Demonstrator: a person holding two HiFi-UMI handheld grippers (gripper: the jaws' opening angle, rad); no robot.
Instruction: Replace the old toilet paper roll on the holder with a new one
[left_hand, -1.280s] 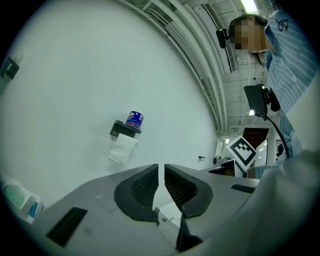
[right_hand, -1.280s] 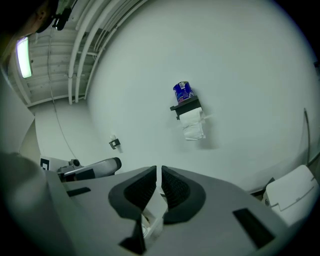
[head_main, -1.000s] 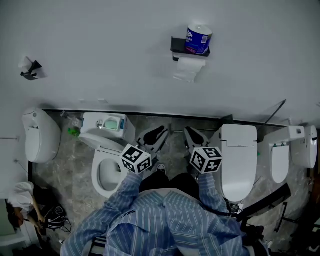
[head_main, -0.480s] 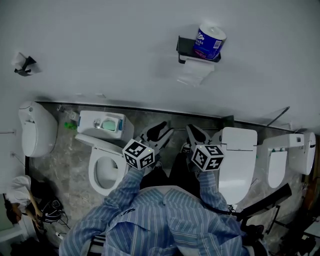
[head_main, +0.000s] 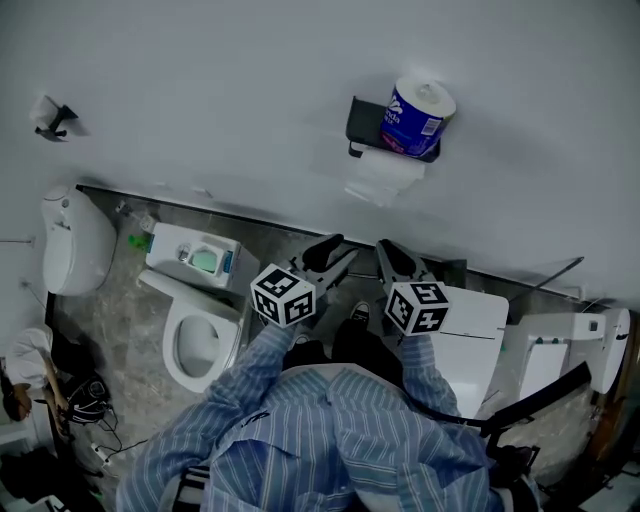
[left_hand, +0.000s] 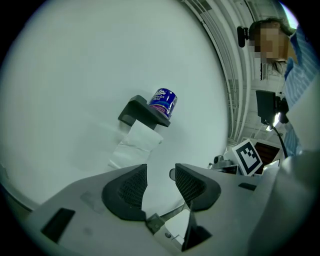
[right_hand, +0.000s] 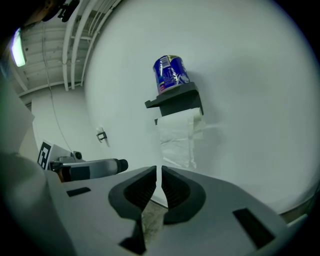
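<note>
**Holder loaded top and bottom; both tools clear of it and empty**

Item 1. A blue-wrapped roll (head_main: 417, 110) stands upright on the flat top of the dark holder (head_main: 360, 122), which is fixed to the white wall (head_main: 200, 90). The roll sits at the holder's right end in the head view.

Item 2. White paper (head_main: 378, 178) hangs loose from beneath the holder's top and lies against the wall. Whether a full roll or only a remnant sits behind it cannot be told.

Item 3. The left tool (head_main: 330, 252) is well apart from the holder, below it in the head view, and aimed at the wall. Its jaws stand partly apart and are opening, with nothing between the pads.

Item 4. The right tool (head_main: 396, 258) is just beside the left one, likewise well short of the holder. Its jaws are drawn together, only a thin slit showing, and grip nothing.

Item 5. Striped sleeves (head_main: 235, 395) lead up to both tools. An open toilet (head_main: 195, 340) stands on the mottled floor (head_main: 110, 320) to the left, and a closed toilet (head_main: 470, 345) to the right.
</note>
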